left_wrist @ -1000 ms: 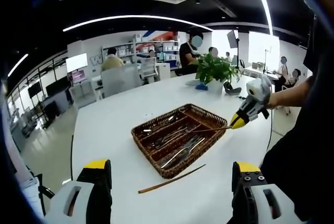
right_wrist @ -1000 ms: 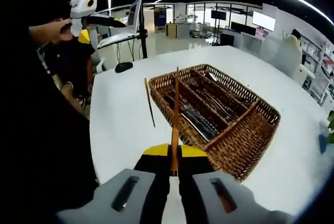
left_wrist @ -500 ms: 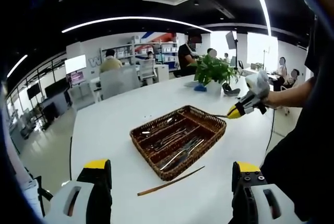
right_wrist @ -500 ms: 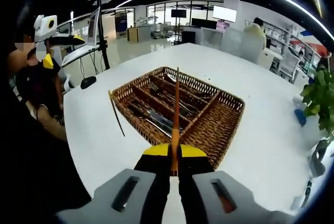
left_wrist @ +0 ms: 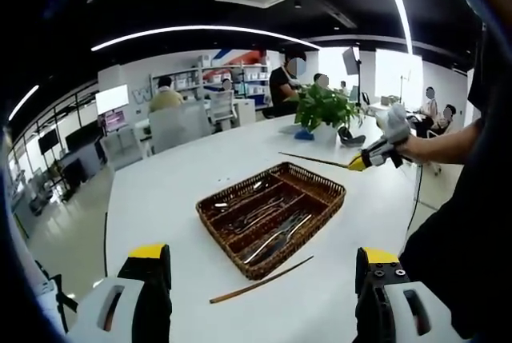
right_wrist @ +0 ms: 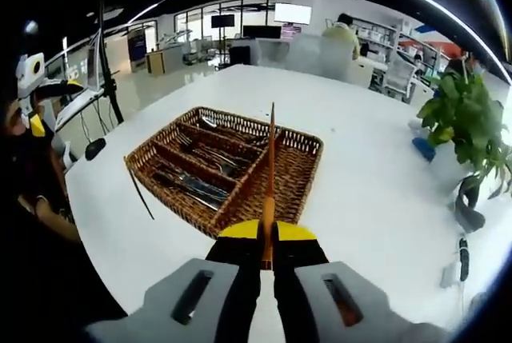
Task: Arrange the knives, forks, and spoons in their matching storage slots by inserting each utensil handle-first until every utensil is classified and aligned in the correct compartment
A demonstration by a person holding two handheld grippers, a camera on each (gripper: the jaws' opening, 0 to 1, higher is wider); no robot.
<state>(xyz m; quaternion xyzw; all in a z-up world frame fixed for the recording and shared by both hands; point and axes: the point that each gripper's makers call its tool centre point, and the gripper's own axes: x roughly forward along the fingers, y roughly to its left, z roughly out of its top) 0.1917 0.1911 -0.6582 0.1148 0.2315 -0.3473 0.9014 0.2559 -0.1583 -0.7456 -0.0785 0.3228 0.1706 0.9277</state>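
Observation:
A brown wicker basket with long compartments lies on the white table and holds several metal utensils. In the right gripper view the basket sits ahead, with cutlery inside. My right gripper is shut on a thin brown chopstick that points forward over the basket's right end. From the left gripper view, the right gripper holds that stick in the air beyond the basket. My left gripper is open, near the table edge. A second chopstick lies beside the basket.
A potted plant stands at the table's far side, with a dark cable and small objects near it. The loose chopstick lies left of the basket. People sit at desks in the background. The person's dark sleeve is at right.
The right gripper has lifted and swung away with its chopstick, from low over the basket's rim to higher and beyond it. The left gripper has stayed open and hardly moved.

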